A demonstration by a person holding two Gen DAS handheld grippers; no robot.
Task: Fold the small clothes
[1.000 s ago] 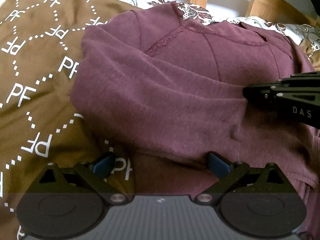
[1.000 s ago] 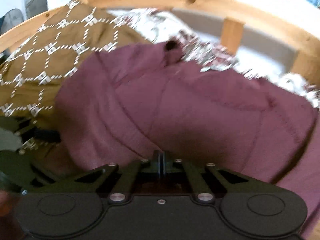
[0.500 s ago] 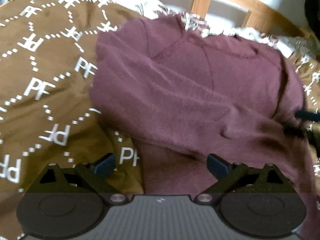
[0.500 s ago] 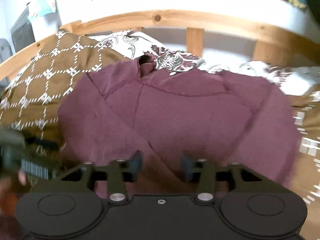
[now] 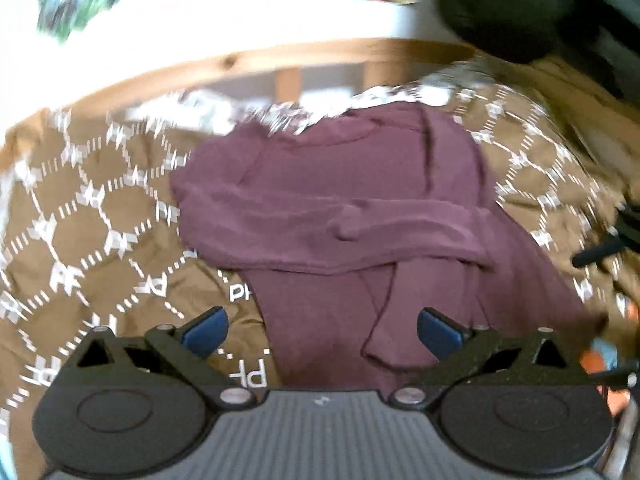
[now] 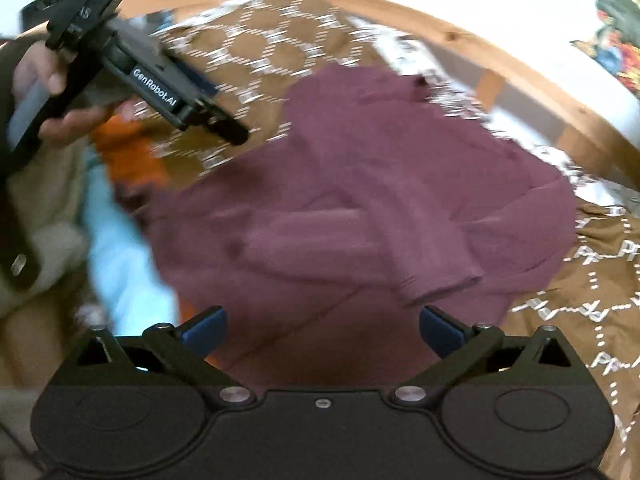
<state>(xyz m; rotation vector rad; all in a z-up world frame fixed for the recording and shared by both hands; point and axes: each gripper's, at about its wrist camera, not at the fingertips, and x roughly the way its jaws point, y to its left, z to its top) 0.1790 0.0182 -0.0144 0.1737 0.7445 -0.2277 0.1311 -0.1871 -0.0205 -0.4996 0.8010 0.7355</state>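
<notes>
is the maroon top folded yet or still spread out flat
Partly folded. Both sleeves of the maroon top lie crossed over its chest, one cuff on top, while the body is still spread on the brown blanket.

Left gripper [image 5: 322,326] fingers spread wide, nothing between them, held by a hand [image 6: 52,96]. Right gripper [image 6: 322,324] jaws opening, nothing between its fingers, angled downward.

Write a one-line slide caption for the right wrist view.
Right hand-held gripper, jaws opening and empty, above maroon top with sleeves crossed on brown blanket.
</notes>
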